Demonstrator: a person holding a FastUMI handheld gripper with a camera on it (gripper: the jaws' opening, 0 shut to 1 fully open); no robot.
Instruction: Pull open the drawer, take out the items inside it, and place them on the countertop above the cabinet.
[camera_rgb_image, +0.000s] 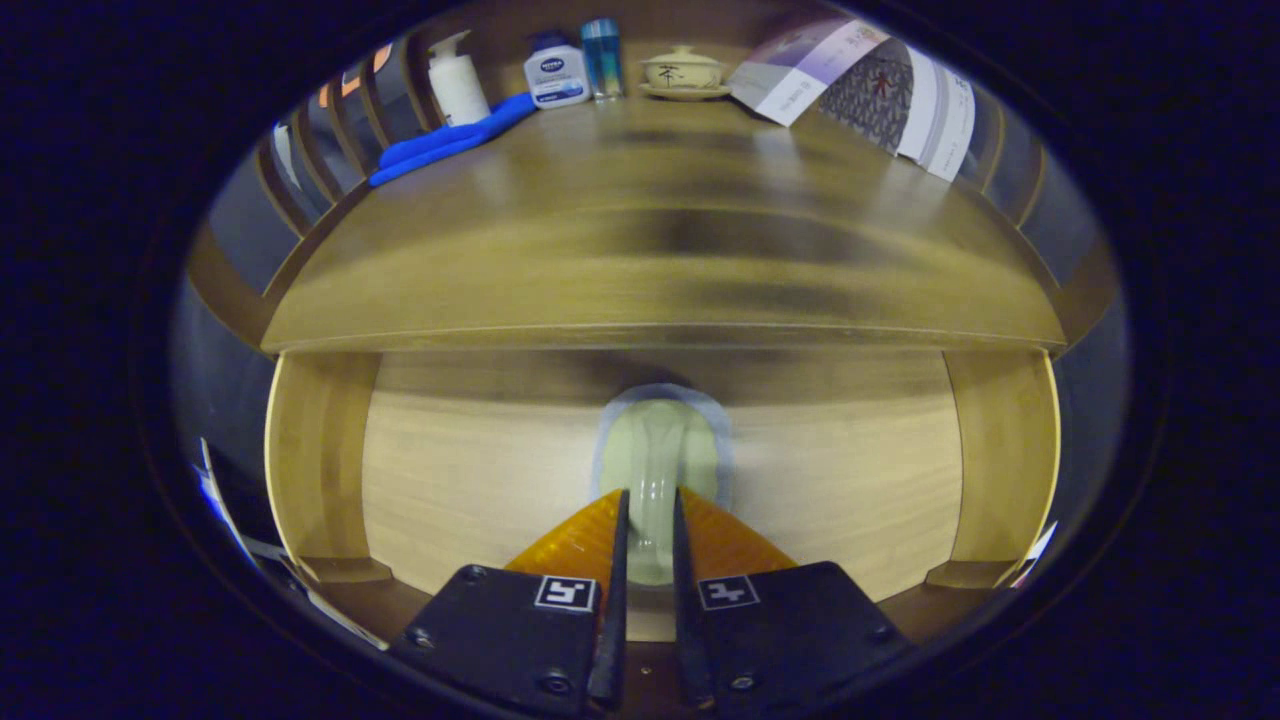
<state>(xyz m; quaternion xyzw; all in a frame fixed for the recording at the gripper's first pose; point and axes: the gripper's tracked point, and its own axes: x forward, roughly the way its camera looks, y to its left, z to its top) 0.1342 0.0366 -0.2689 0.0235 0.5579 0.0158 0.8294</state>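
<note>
Gripper (650, 520) is pinched narrow around the pale drawer handle (655, 470), both fingers pressing its sides. Drawer front (480, 470) sits right ahead, closed. Handle looks smooth and slippery, so grip deep and pull straight.

The gripper (648, 520) sits close against the drawer front (840, 470), its fingers closed on the pale handle (655, 450), so nothing else fits between them. To either side of the handle the front is bare. The countertop (660, 250) above is open across its middle and near edge. Obstacles line its far edge: a blue cloth (450, 140), a pump bottle (457, 85), a white bottle (557, 72), a blue box (602, 57), a lidded cup (684, 72) and a leaflet (860, 85).
</note>
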